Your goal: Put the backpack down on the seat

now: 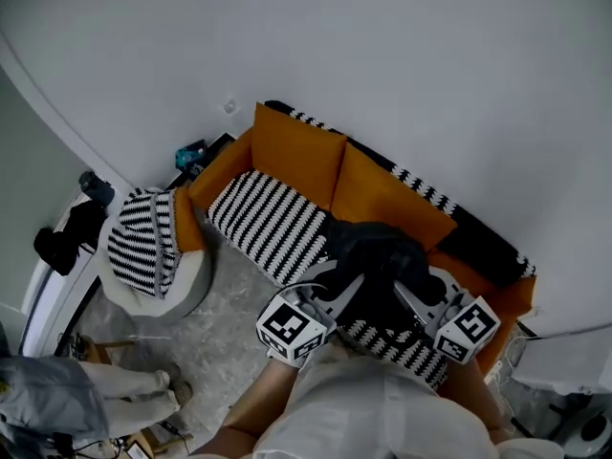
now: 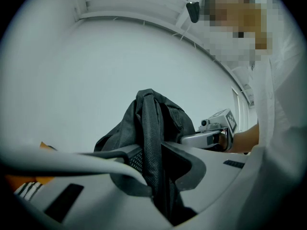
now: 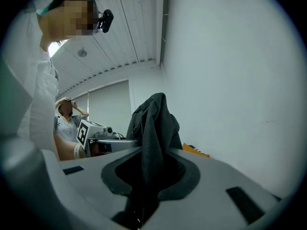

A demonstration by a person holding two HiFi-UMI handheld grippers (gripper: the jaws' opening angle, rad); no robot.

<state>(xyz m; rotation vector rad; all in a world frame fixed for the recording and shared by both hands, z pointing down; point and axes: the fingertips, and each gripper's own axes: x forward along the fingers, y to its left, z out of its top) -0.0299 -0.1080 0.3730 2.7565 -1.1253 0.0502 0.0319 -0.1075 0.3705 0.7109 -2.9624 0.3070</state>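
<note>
The sofa [image 1: 296, 156] is lying left to right, with its striped seat [image 1: 263, 218] along the front. Over the seat's right half, the black backpack [image 1: 378, 256] is hanging upright between both tongs. The left gripper [image 2: 153, 176] and right gripper [image 3: 146, 176] are each pinching its fabric, equally near, so the move is heading straight down onto the seat.
</note>
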